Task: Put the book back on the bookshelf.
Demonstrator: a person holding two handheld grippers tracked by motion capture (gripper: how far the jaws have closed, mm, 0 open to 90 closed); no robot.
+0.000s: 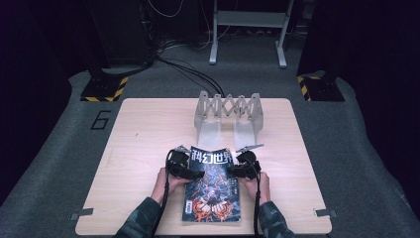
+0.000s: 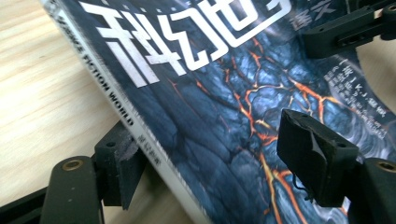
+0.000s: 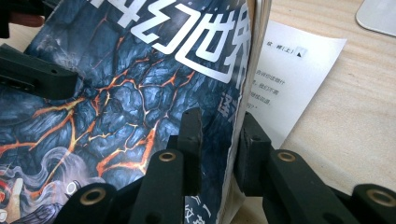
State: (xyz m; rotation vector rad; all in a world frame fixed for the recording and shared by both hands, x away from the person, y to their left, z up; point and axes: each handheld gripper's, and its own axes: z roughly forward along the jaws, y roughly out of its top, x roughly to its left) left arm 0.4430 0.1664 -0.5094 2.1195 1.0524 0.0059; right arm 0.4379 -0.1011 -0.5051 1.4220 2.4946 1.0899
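A dark magazine [image 1: 213, 188] with white title characters and orange cracks on its cover lies at the front middle of the wooden table [image 1: 143, 134]. My left gripper [image 1: 194, 172] is at its left edge. In the left gripper view the jaws [image 2: 217, 158] straddle the spine [image 2: 140, 135] with a wide gap, one pad beside the spine and the other just over the cover. My right gripper [image 1: 234, 171] is at the right edge. Its jaws [image 3: 222, 135] are closed on the cover and front pages [image 3: 243, 70], which stand lifted off a white inner page [image 3: 289, 79].
A grey metal accordion book rack [image 1: 230, 116] stands on the table behind the magazine, and its plate [image 3: 378, 16] is near the right gripper. The person's hands and camouflage sleeves come in from the front edge. Cables and stand legs lie on the floor beyond.
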